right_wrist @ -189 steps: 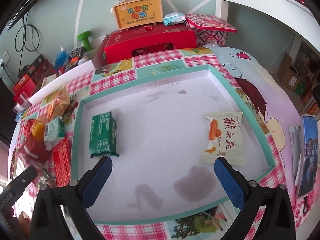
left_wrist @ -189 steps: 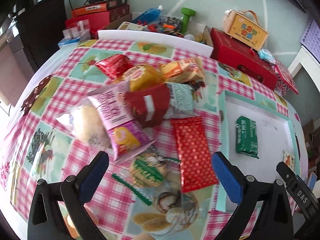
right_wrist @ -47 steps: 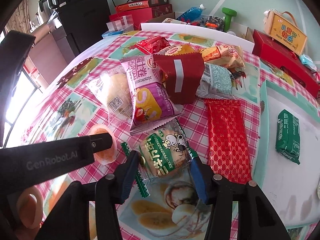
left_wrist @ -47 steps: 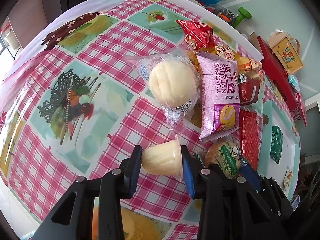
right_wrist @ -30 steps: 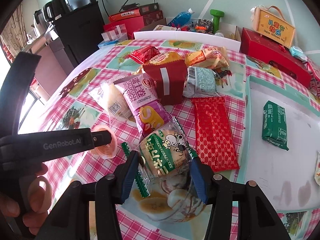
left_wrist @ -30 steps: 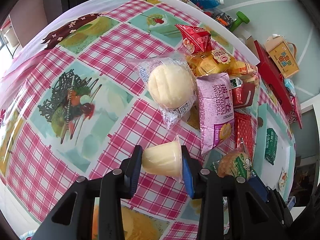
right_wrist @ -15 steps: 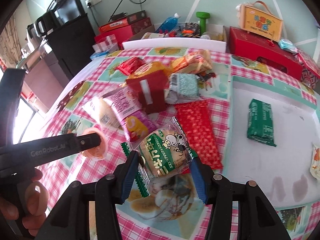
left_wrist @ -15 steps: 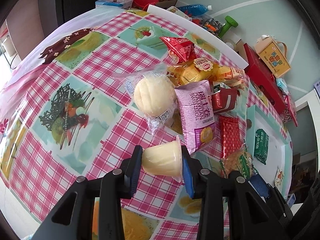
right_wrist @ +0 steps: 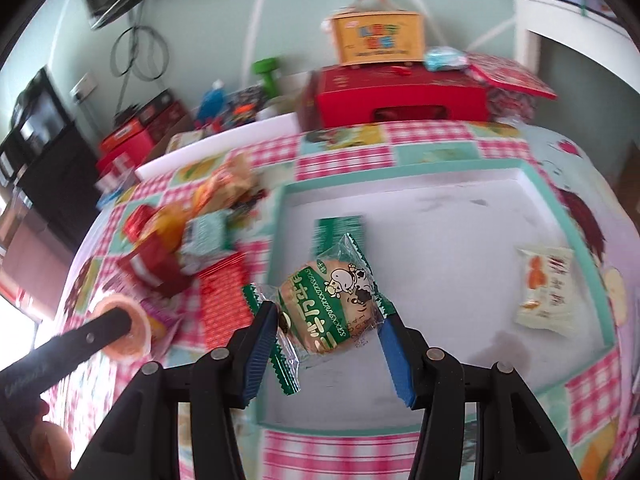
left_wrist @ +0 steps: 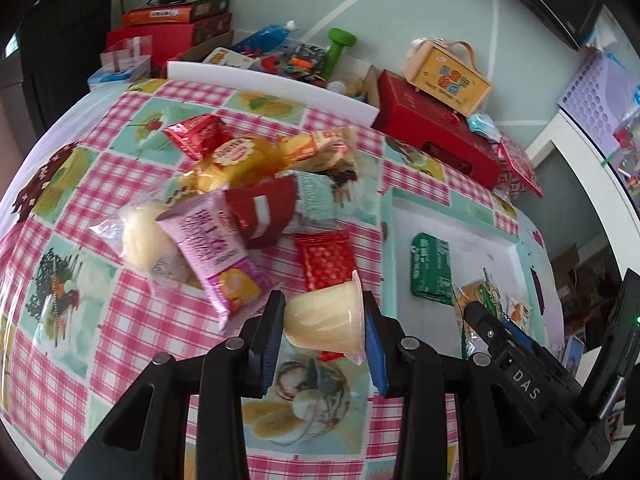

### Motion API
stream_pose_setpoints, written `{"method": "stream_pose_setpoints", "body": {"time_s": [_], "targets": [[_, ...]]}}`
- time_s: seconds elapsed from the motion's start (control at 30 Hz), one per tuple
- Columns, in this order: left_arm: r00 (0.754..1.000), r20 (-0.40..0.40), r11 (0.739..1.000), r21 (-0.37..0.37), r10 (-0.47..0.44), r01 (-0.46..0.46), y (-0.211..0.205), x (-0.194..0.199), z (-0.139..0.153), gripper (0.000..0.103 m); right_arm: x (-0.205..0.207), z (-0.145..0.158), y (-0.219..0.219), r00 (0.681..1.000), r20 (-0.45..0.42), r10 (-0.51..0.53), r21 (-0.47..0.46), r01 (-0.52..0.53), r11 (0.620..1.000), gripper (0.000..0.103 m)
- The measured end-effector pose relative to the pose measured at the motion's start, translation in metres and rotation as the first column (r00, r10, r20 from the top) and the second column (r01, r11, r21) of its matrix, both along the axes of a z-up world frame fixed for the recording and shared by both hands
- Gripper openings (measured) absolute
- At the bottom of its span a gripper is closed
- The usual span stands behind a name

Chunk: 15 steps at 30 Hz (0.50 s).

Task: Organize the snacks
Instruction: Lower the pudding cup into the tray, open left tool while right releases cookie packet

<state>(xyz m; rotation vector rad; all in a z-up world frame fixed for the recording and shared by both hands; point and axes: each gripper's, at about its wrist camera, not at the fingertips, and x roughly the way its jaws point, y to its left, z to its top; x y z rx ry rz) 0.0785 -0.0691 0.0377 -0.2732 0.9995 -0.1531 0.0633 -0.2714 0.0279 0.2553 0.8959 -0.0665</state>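
Observation:
My left gripper point(left_wrist: 322, 320) is shut on a pale yellow jelly cup point(left_wrist: 326, 322), lifted above the checked tablecloth near the tray's left edge. My right gripper point(right_wrist: 328, 320) is shut on a round cake in a green cow-print wrapper point(right_wrist: 330, 312), held over the white tray point(right_wrist: 436, 190) with its teal rim. Inside the tray lie a green packet point(left_wrist: 430, 266) and a white-and-orange packet point(right_wrist: 546, 292). A heap of snacks stays on the cloth: a pink roll pack point(left_wrist: 214, 246), a wrapped bun point(left_wrist: 140, 236), a red folded pack point(left_wrist: 262, 212) and a flat red packet point(left_wrist: 328, 260).
Beyond the table's far edge stand a red box point(right_wrist: 400, 98) with a yellow handled box point(right_wrist: 378, 40) on it, a green dumbbell point(left_wrist: 338, 46) and stacked red boxes point(left_wrist: 176, 26). A white shelf point(right_wrist: 576, 28) rises at the right. The left gripper's arm point(right_wrist: 64, 354) crosses the right view's lower left.
Both grippers have lifted and swung right toward the tray, each keeping its snack. The cow-print cake now hangs over the tray, and the jelly cup has come close to the tray's rim.

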Motion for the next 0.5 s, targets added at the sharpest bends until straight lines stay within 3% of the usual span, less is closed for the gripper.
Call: {"method": "stream_pose_setpoints", "body": {"time_s": [0.13,0.27,0.5], "targets": [[0.995,0.016,0.995,0.033,-0.094,0.094,-0.039,0.003,-0.001,0.038,-0.008,0.0,-0.04,0.988,-0.018,-0.15,0.023,0.151,0.988,0.055],[0.981,0.022,0.981,0.046,-0.191,0.19,-0.077,0.004,-0.005,0.038,-0.02,-0.002,-0.079,0.957,-0.04,-0.288,0.037,0.29,0.956,0.055],[0.94,0.026,0.938,0.07,-0.341,0.338,-0.141,0.003,-0.015,0.039,-0.037,-0.009,-0.123,0.899,-0.075,-0.431,0.036,0.434,0.9,0.055]]}}
